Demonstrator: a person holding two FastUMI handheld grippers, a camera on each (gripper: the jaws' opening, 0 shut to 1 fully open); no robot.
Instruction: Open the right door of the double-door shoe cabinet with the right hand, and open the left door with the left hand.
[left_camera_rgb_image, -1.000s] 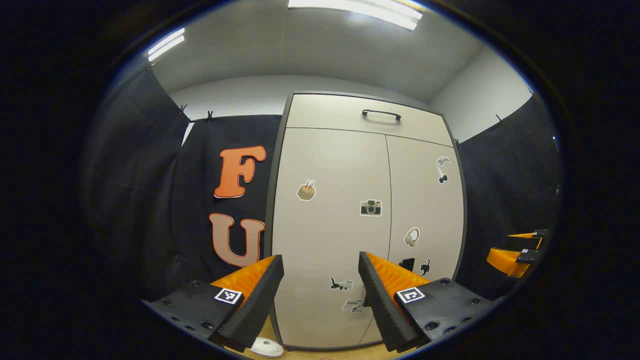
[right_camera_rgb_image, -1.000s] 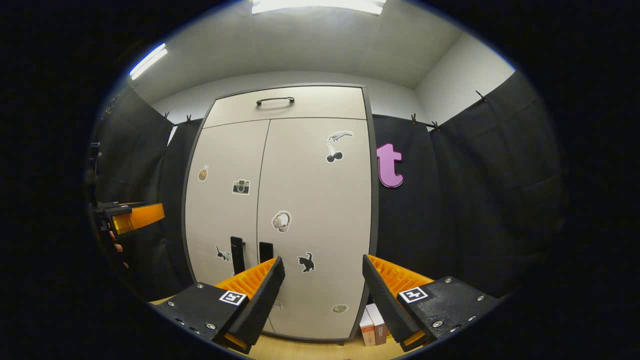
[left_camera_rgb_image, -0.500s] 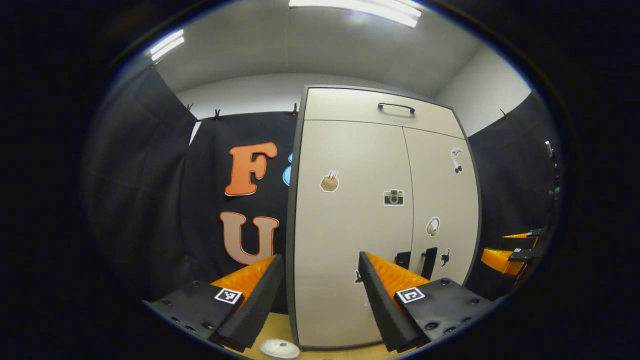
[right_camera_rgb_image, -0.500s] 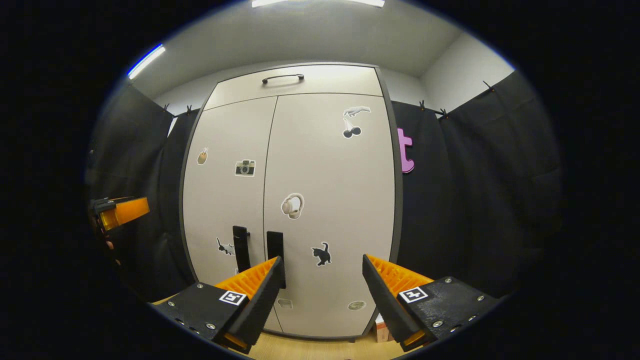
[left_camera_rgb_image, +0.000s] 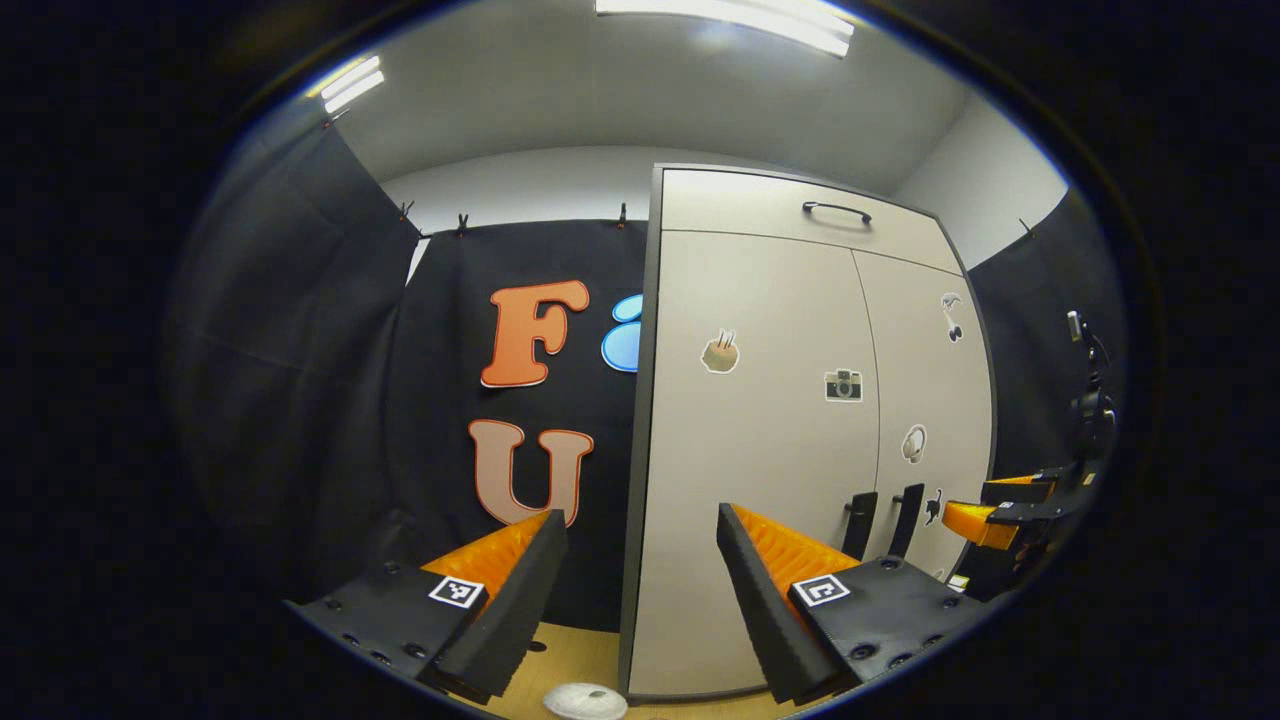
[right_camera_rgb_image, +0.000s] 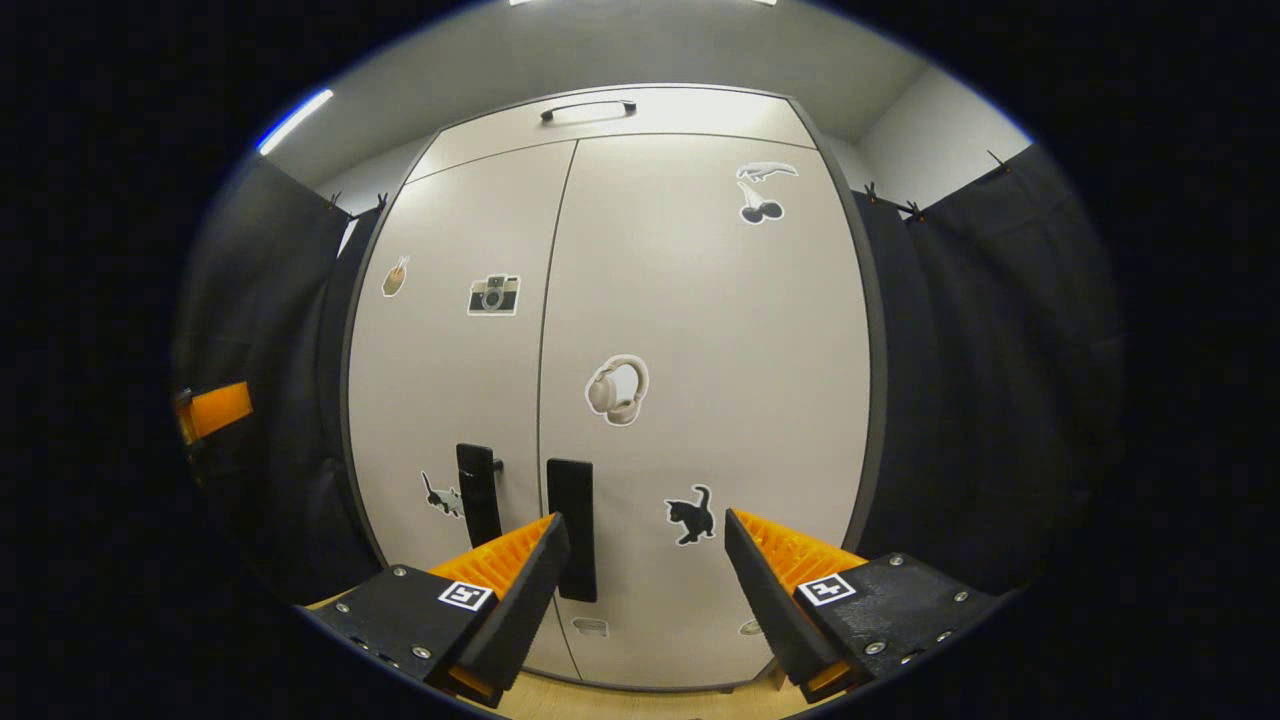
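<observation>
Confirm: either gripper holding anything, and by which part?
Nothing held. Right gripper and left gripper are both open, short of the door handles.

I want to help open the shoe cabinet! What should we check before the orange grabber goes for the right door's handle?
1. Both doors shut: ok; right door and left door sit flush.
2. Right gripper open wide enough for the handle: ok.
3. Right door handle in sight: ok, just beside the gripper's left finger, a little off centre.
4. Fingers touching the handle: not ok, none closed on it yet.
5. Left gripper open: ok, but aimed at the cabinet's left edge; the left door handle lies off to its right.
6. Door swing path free: cannot tell.
</observation>
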